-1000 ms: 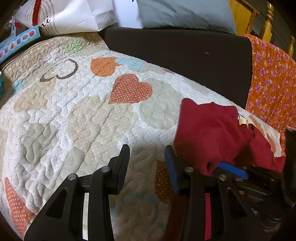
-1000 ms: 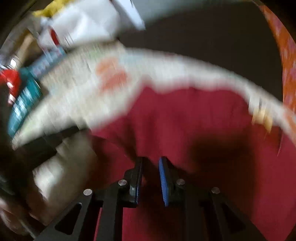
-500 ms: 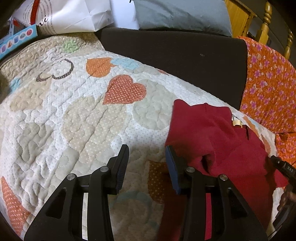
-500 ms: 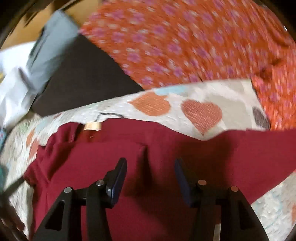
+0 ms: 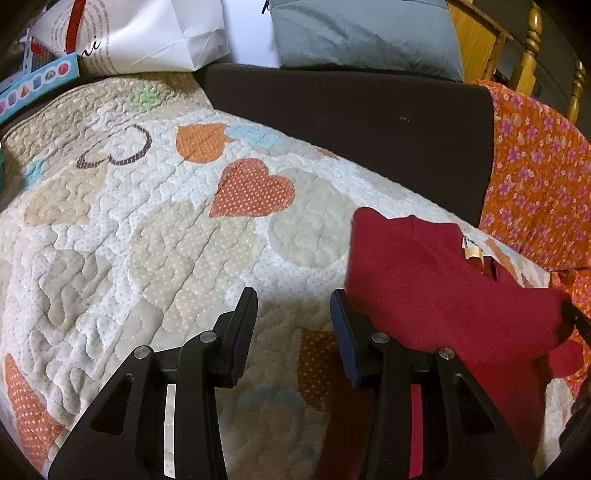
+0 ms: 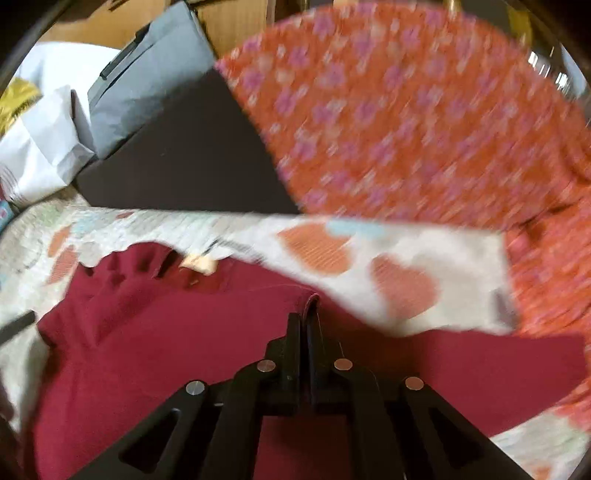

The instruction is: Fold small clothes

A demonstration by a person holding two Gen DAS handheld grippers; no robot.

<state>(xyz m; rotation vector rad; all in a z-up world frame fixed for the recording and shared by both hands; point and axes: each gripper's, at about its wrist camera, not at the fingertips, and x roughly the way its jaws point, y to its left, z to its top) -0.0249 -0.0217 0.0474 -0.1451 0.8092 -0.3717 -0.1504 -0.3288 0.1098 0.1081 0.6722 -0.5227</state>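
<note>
A dark red garment [image 5: 436, 280] lies on the heart-patterned quilt [image 5: 147, 240], right of the middle in the left wrist view. My left gripper [image 5: 293, 325] is open and empty just left of its edge, above the quilt. In the right wrist view my right gripper [image 6: 306, 321] is shut on a raised fold of the red garment [image 6: 166, 332], near its far edge. A tan label [image 6: 199, 263] shows at the neckline. The right wrist view is blurred by motion.
A dark sofa back [image 5: 351, 122] runs behind the quilt. An orange flowered cloth [image 5: 535, 166] hangs at the right. A grey cushion [image 5: 362, 33], a white paper bag [image 5: 147, 33] and a blue box [image 5: 33, 85] stand at the back.
My right gripper was open over the red garment half a second ago and has now closed on a fold of it. The left gripper has stayed open and almost still.
</note>
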